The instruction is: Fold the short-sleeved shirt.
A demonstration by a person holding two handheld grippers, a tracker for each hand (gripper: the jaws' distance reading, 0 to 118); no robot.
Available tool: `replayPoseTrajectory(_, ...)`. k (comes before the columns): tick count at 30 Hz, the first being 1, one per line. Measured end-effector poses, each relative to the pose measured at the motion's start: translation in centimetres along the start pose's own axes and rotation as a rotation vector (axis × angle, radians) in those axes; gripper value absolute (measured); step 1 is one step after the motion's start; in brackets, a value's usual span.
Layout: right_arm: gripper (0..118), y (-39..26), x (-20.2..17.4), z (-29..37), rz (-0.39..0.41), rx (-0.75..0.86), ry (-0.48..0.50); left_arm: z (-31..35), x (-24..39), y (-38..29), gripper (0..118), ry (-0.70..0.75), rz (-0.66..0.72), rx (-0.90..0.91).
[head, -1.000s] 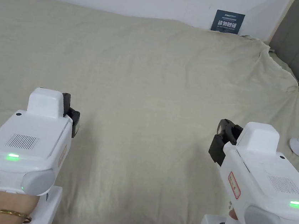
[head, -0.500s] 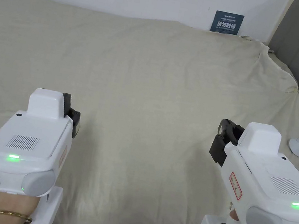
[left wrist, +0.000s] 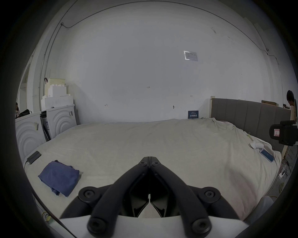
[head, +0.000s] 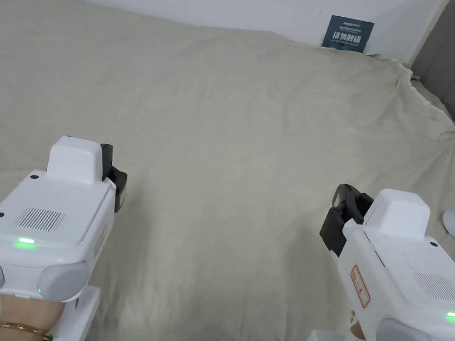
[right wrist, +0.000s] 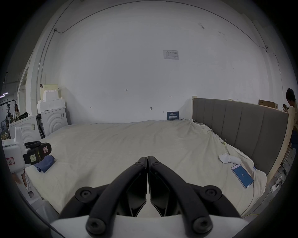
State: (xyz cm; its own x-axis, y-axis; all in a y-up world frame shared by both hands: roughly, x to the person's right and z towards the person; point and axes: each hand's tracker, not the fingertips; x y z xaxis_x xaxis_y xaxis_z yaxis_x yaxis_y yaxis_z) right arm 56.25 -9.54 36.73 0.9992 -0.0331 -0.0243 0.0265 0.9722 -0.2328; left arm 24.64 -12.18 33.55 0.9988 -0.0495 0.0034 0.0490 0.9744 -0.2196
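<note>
both grippers closed over bed [head: 239, 126]; blue sign [head: 347, 33] text seemingly chinese.

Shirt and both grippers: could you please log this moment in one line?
left gripper: shut, empty | right gripper: shut, empty | blue shirt: bunched on bed, untouched

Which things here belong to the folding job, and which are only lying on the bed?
For the job:
- blue shirt, already a folded bundle on the bed's left side
- left gripper, shut, empty
- right gripper, shut, empty

Just lying about:
- phone
- white handheld device
- black flat box
</note>
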Motion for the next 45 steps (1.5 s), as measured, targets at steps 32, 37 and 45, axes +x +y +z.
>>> replayPoseTrajectory(32,0,0.2,0.4,0.5,-0.004,-0.006,-0.001,0.4,0.7,0.0,0,-0.019,0.000,-0.009)
replayPoseTrajectory(37,1,0.5,0.4,0.4,-0.018,-0.041,0.002,0.6,0.4,0.4,5,-0.028,0.064,-0.016)
replayPoseTrajectory(45,115,0.9,1.0,-1.4,-0.055,-0.335,0.090,0.7,0.7,0.3,118,-0.087,0.175,-0.118)
